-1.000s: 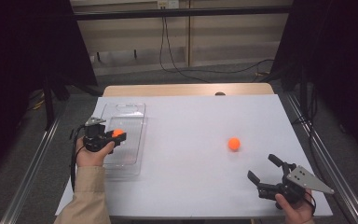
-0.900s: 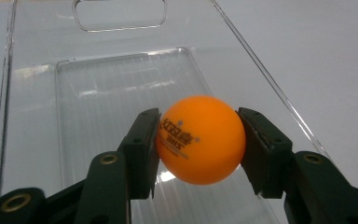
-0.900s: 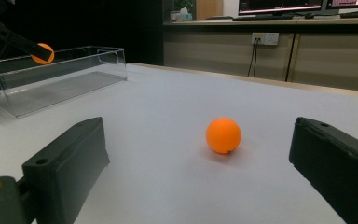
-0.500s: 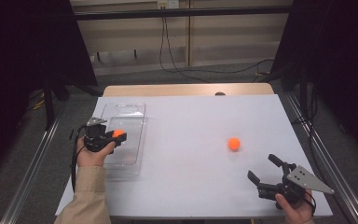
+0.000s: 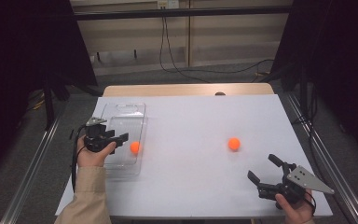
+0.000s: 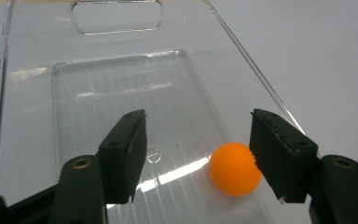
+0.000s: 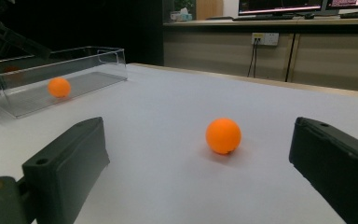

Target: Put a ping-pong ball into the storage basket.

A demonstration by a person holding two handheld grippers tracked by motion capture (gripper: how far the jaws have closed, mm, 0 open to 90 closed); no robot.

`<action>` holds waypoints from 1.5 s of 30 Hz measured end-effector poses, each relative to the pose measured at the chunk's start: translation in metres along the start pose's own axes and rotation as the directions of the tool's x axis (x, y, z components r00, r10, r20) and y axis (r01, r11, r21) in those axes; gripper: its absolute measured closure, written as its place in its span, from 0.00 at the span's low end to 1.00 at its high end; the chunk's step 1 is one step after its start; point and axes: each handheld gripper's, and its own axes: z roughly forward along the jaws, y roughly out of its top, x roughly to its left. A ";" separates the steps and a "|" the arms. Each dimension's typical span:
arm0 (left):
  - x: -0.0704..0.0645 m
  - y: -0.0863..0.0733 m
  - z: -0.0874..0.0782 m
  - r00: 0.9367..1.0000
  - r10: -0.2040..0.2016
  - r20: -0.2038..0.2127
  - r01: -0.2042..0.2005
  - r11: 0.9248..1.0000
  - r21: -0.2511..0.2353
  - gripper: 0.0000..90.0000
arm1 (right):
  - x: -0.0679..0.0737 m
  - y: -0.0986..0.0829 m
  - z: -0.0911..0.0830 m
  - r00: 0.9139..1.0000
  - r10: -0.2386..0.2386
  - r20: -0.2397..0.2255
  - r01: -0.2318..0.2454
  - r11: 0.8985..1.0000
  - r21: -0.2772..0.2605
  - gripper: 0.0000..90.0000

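Observation:
An orange ball (image 5: 134,147) (image 6: 235,168) lies on the floor of a clear plastic tray (image 5: 121,112) (image 6: 121,84) at the table's left. My left gripper (image 5: 116,138) (image 6: 198,116) hovers over the tray, open, with the ball low beside its right jaw and not held. A second orange ball (image 5: 234,143) (image 7: 223,135) rests on the white table right of centre. My right gripper (image 5: 262,167) (image 7: 198,126) stands open near the front right edge, aimed at that ball and a short way from it. In the right gripper view the tray (image 7: 74,70) and its ball (image 7: 58,87) sit far left.
The white table top (image 5: 191,121) spreads between the tray and the second ball. Its front edge runs close to my right gripper. Dark frame posts and cables stand beyond the far edge.
My left gripper has opened and let its orange ball go; the ball now lies in the tray just right of the jaws. The right gripper has not moved.

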 end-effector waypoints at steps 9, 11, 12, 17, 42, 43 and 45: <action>-0.005 0.001 -0.001 1.000 0.000 0.016 0.001 1.000 -0.021 0.30 | 0.000 0.000 0.000 1.000 0.002 0.001 -0.002 1.000 -0.001 0.04; -0.006 0.001 -0.001 1.000 -0.001 0.017 0.001 1.000 -0.029 0.28 | 0.000 0.000 0.000 1.000 0.002 0.000 -0.002 1.000 -0.001 0.04; -0.007 0.002 -0.002 1.000 0.002 0.019 -0.001 1.000 -0.030 0.27 | 0.000 0.000 0.000 1.000 0.001 0.000 -0.001 1.000 -0.001 0.04; -0.010 0.002 -0.002 1.000 0.007 0.027 -0.006 0.999 -0.036 0.23 | 0.000 0.000 0.000 1.000 0.005 0.001 -0.005 1.000 -0.002 0.04; -0.033 0.011 -0.008 0.996 0.054 0.070 -0.051 0.997 -0.052 0.14 | 0.000 0.000 0.000 1.000 0.003 0.002 -0.003 1.000 -0.002 0.04; -0.033 0.011 -0.008 0.996 0.056 0.071 -0.053 0.997 -0.050 0.14 | 0.000 0.000 0.000 1.000 0.003 0.002 -0.003 1.000 -0.003 0.04; -0.034 0.011 -0.008 0.996 0.056 0.071 -0.052 0.997 -0.050 0.13 | 0.000 0.000 0.000 1.000 0.003 0.002 -0.003 1.000 -0.003 0.04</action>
